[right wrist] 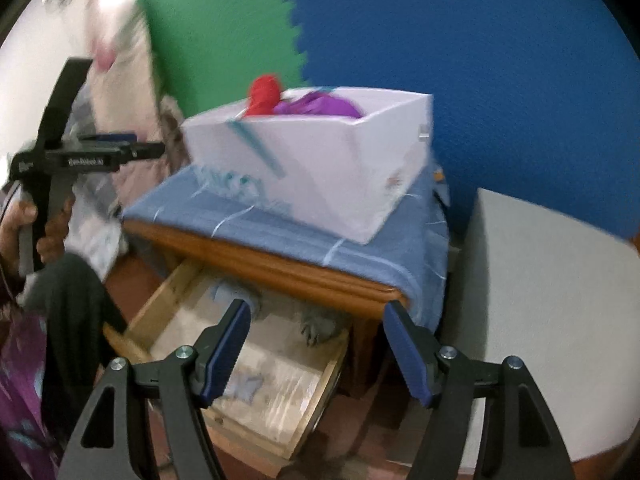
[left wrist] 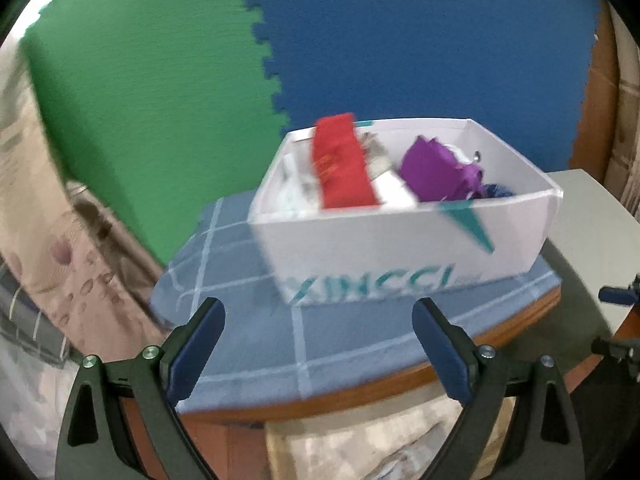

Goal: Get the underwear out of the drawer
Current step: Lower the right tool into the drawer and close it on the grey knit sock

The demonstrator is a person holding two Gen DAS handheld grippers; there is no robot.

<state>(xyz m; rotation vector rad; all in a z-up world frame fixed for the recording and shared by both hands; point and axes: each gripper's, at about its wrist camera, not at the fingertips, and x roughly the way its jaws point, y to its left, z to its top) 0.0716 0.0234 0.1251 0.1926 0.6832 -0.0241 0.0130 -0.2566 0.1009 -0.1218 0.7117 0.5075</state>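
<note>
underwear (right wrist: pixel 320 322), a grey bundle, sits at the back of the pulled-out drawer (right wrist: pixel 256 376) under the bench (right wrist: pixel 280 256). right gripper (right wrist: pixel 316 350) hovers above, jaws open & empty; left gripper (left wrist: pixel 318 346) likewise. drawer open, pickup not yet done.

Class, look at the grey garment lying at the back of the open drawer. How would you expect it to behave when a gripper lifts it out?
The grey garment looks crumpled and soft, so it would probably hang limp rather than hold a shape. It seems thin, so likely light. It is partly tucked under the cabinet top above the drawer, so it might drag or snag coming out.
</note>
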